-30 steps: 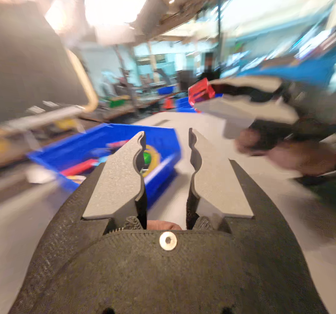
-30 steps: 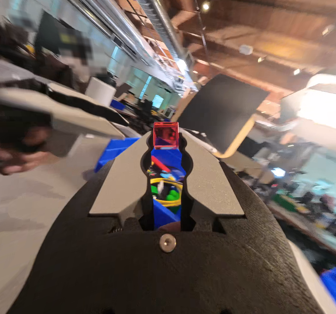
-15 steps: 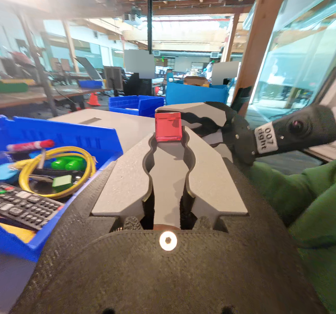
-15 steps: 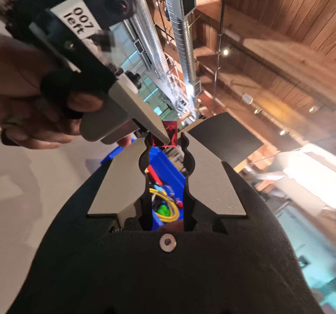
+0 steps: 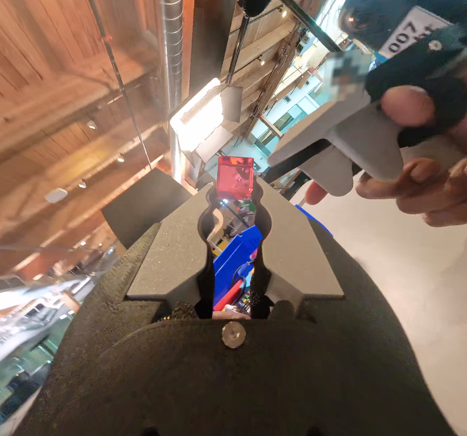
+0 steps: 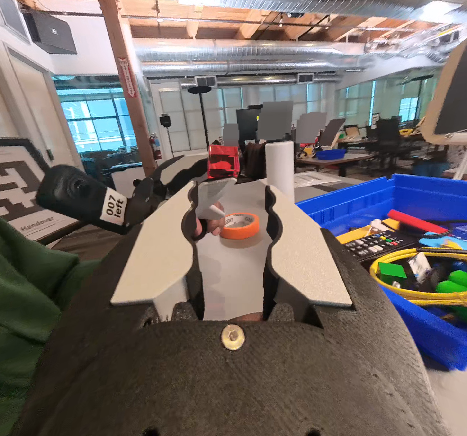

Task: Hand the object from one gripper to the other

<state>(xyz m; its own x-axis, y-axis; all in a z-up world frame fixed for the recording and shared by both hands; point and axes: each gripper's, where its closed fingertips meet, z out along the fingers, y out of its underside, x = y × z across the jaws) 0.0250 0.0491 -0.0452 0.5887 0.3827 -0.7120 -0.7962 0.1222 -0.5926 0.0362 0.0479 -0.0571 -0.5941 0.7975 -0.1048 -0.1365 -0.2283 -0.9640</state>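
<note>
A red see-through cube (image 5: pixel 235 180) sits pinched between the tips of my left gripper (image 5: pixel 233 190), which is shut on it and tilted up toward the ceiling. In the right wrist view the cube (image 6: pixel 223 162) shows in the left gripper (image 6: pixel 214 178), just beyond and above my right gripper (image 6: pixel 230 187). The right gripper is open with its jaws wide apart and holds nothing. It also shows in the left wrist view (image 5: pixel 275 162), in a hand, to the right of the cube and apart from it.
A blue bin (image 6: pixel 417 196) with a remote, a yellow cable and other small items stands at the right on the grey table (image 6: pixel 232 272). An orange tape roll (image 6: pixel 240 225) and a white roll (image 6: pixel 279 168) stand ahead. A green sleeve (image 6: pixel 30 285) is at the left. My two grippers' fingertips are within a few centimetres of each other.
One second ago the right gripper held the cube and the left was open. The left has shut on the cube, the right has opened and drawn back, and both have swung round.
</note>
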